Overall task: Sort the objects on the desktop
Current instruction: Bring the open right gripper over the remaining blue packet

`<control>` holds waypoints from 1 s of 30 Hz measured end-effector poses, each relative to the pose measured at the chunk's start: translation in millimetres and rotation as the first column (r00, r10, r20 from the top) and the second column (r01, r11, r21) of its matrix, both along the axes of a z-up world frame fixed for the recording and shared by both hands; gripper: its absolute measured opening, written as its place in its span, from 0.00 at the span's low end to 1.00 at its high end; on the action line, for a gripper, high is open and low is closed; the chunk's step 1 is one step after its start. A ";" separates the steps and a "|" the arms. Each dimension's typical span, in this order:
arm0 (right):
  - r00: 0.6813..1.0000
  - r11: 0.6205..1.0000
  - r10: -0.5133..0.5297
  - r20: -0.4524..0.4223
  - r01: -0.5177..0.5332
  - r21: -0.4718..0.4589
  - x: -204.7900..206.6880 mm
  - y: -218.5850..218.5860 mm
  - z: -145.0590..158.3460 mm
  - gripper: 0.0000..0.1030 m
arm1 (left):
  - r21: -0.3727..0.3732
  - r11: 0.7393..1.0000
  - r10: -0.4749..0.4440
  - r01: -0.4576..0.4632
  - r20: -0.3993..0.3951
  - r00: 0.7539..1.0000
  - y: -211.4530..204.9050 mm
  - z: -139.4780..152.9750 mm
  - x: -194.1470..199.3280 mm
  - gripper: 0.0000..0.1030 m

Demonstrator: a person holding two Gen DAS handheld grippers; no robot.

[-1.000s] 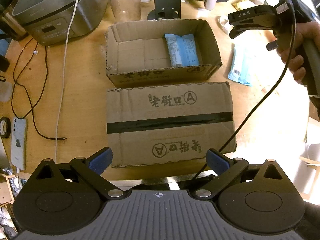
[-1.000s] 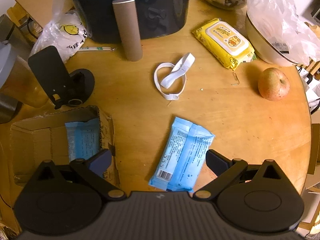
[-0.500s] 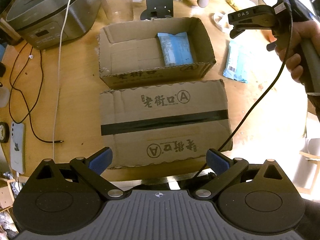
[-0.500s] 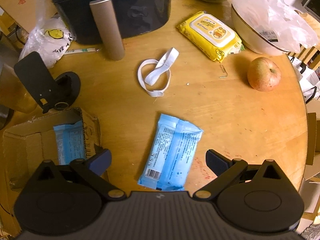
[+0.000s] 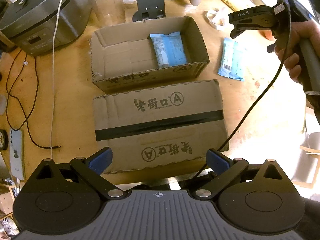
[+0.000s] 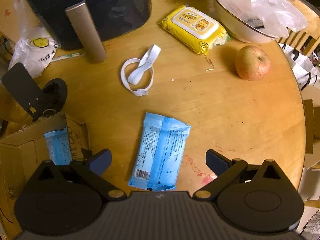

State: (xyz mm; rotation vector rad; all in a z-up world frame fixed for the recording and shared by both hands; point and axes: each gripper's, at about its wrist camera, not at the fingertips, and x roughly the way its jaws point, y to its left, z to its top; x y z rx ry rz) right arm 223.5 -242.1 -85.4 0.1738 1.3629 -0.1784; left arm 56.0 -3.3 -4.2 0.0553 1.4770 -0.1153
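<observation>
An open cardboard box holds one blue packet at its right end. A second blue packet lies flat on the wooden table, right of the box, also seen in the left wrist view as the blue packet. My right gripper hangs open just above this packet, fingers on either side of it, not touching. In the left wrist view the right gripper is held by a hand. My left gripper is open and empty over a closed, taped cardboard box.
A white elastic band, yellow wipes pack, apple, paper clip, dark air fryer, phone stand and bagged bowl share the table. Rice cooker, cables and a phone lie left.
The right gripper has drifted right and nearer to the loose blue packet, which now sits centred between its fingers. The left gripper's view shifted slightly; both stayed open.
</observation>
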 end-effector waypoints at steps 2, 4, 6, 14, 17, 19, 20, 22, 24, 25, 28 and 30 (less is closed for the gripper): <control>1.000 1.000 -0.011 -0.002 0.011 0.002 -0.7 -2.5 -0.8 1.00 | 0.000 1.000 -0.004 0.004 -0.002 1.000 -1.0 -0.5 0.5 1.00; 1.000 1.000 -0.023 0.000 0.023 -0.001 -1.3 -4.5 -0.8 1.00 | 0.001 1.000 -0.007 0.007 -0.003 1.000 -1.9 -0.7 1.1 1.00; 0.999 0.999 -0.040 0.001 0.040 0.001 -1.8 -7.3 -0.9 1.00 | 0.001 1.000 -0.011 0.011 -0.004 1.000 -2.7 -1.0 1.7 1.00; 0.995 0.995 -0.100 -0.004 0.100 0.023 -3.9 -16.4 -3.2 1.00 | 0.003 1.000 -0.026 0.026 -0.006 1.000 -5.9 -1.3 2.9 1.00; 0.994 0.993 -0.112 -0.006 0.113 0.030 -4.4 -17.6 -4.1 1.00 | 0.003 1.000 -0.029 0.029 -0.007 1.000 -6.3 -1.5 3.1 1.00; 0.992 0.991 -0.125 -0.006 0.125 0.036 -4.7 -18.4 -4.4 1.00 | 0.003 1.000 -0.030 0.030 -0.009 1.000 -6.3 -1.8 3.0 1.00; 0.991 0.990 -0.132 -0.006 0.132 0.040 -4.8 -18.7 -4.5 1.00 | 0.003 1.000 -0.030 0.030 -0.009 1.000 -6.2 -1.9 2.9 1.00; 0.990 0.989 -0.141 -0.007 0.142 0.047 -4.3 -18.8 -4.6 1.00 | 0.002 1.000 -0.030 0.030 -0.010 0.999 -6.2 -1.9 2.7 1.00; 0.989 0.987 -0.149 -0.008 0.149 0.052 -3.9 -18.5 -4.8 1.00 | 0.003 1.000 -0.029 0.029 -0.009 1.000 -6.2 -1.7 2.7 1.00; 0.988 0.987 -0.152 -0.008 0.153 0.054 -3.9 -18.2 -5.0 1.00 | 0.003 1.000 -0.029 0.029 -0.009 1.000 -6.1 -1.7 2.7 1.00; 0.986 0.985 -0.164 -0.010 0.164 0.059 -3.5 -17.7 -6.4 1.00 | 0.003 1.000 -0.026 0.026 -0.010 1.000 -5.9 -1.9 2.4 1.00; 0.986 0.984 -0.168 -0.010 0.169 0.061 -3.5 -17.7 -7.3 1.00 | 0.004 1.000 -0.024 0.024 -0.010 1.000 -5.6 -1.9 2.2 1.00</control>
